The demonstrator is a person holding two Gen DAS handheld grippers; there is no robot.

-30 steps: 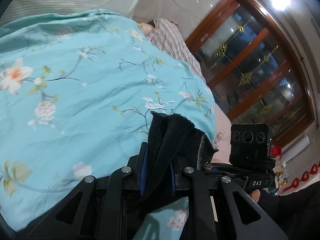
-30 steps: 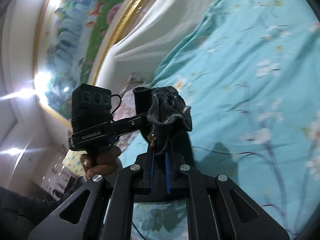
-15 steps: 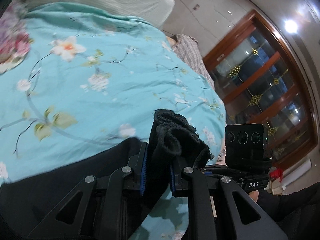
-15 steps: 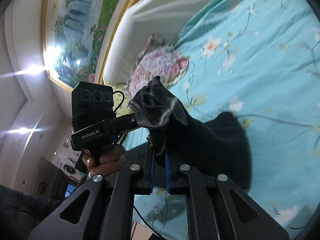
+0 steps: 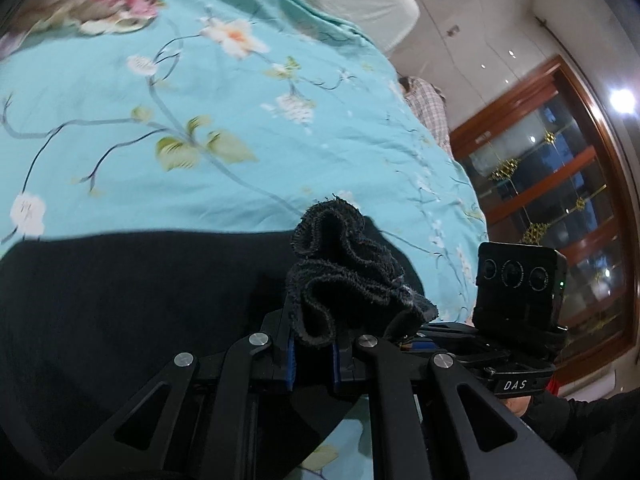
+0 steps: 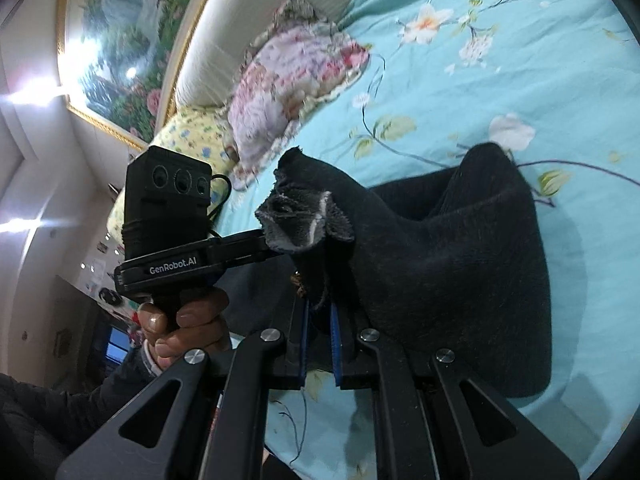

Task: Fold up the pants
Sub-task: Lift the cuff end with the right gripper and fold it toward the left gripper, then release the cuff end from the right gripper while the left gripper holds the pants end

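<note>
Black fleece pants [image 5: 120,300] lie on a turquoise flowered bedspread [image 5: 200,80]. My left gripper [image 5: 313,344] is shut on a bunched edge of the pants, which puffs up above the jaws. My right gripper [image 6: 318,344] is shut on another bunched edge of the pants [image 6: 460,260], whose cloth drapes to the right onto the bedspread [image 6: 500,60]. The two grippers are side by side: the right one shows in the left wrist view [image 5: 520,300], the left one in the right wrist view [image 6: 172,220].
A flowered pillow [image 6: 292,80] and a yellow pillow [image 6: 192,140] lie at the head of the bed by a cream headboard [image 6: 280,8]. A plaid cloth [image 5: 432,108] lies at the far edge. A wooden glass-door cabinet [image 5: 560,200] stands beyond the bed.
Both grippers have come down toward the bed with the pants edge in them. More black cloth now lies spread on the bedspread below them.
</note>
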